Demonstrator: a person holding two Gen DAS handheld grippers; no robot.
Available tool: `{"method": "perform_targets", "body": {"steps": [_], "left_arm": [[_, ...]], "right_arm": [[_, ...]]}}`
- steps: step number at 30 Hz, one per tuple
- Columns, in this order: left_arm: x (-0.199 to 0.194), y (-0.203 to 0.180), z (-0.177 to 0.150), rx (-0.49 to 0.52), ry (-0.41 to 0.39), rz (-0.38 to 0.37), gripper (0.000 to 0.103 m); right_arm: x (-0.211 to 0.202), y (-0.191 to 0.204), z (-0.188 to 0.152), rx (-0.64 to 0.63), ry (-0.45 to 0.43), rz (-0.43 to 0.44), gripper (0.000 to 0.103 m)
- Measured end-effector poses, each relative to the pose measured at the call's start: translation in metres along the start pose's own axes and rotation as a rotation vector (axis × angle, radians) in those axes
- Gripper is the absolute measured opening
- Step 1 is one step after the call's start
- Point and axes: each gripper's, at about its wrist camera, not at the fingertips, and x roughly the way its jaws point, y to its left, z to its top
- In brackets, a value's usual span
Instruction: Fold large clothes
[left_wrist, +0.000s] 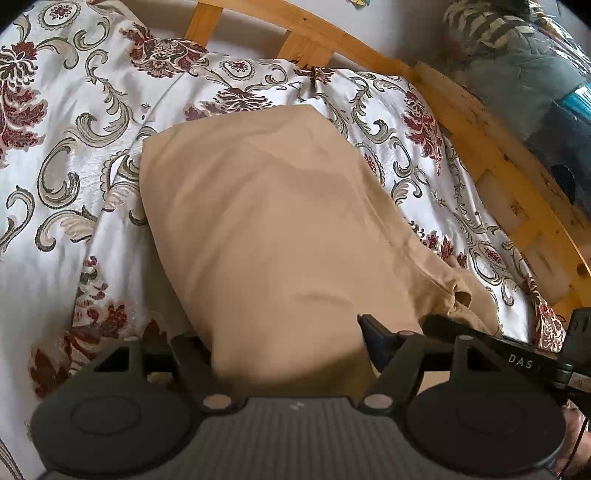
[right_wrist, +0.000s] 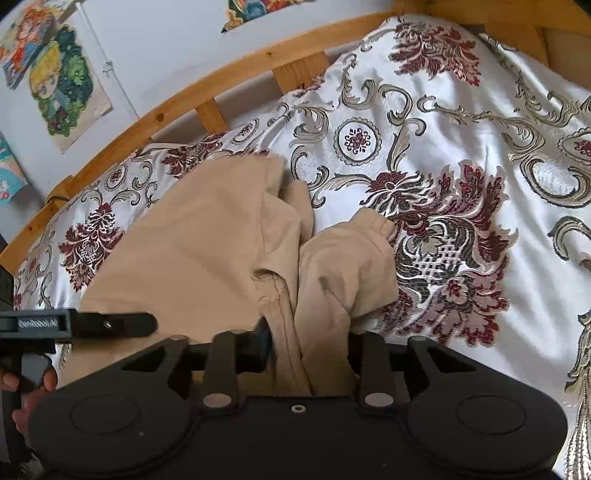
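From my left wrist camera, the tan garment (left_wrist: 266, 221) lies on the bed over the floral bedspread (left_wrist: 74, 147), its far edge folded flat toward the wooden bed rail (left_wrist: 332, 40). The near end of the cloth runs down between the fingers of my left gripper (left_wrist: 291, 354); the fingers stand wide apart with fabric draped across them, and I cannot tell whether they actually pinch it. The right gripper's finger (left_wrist: 480, 336) reaches in at the lower right, against the garment's bunched hem.

From my right wrist camera, the same garment (right_wrist: 192, 240) spreads to the left on the bedspread (right_wrist: 480, 129), and a bunched sleeve or leg with a ribbed cuff (right_wrist: 373, 225) lies just beside it. My right gripper (right_wrist: 306, 350) is clenched on a gathered fold of the tan cloth, which rises between its fingers. The left gripper (right_wrist: 110, 325) shows at the left edge, resting over the garment, with the hand (right_wrist: 33, 384) holding its handle. Colourful posters (right_wrist: 55, 74) hang on the wall behind the rail (right_wrist: 166, 114).
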Motion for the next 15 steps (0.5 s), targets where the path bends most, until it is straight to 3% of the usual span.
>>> {"method": "perform_targets", "body": {"steps": [8,15], "left_arm": [[-0.008,-0.008,0.005,-0.044,0.035,0.069,0.089],[-0.054,-0.034,-0.002,-0.057,-0.038,0.142,0.099]], "right_arm": [[-0.02,-0.012,-0.003,0.0,-0.034,-0.036,0.071],[-0.054,-0.004,-0.004,-0.052,-0.115,-0.058,0.082]]}}
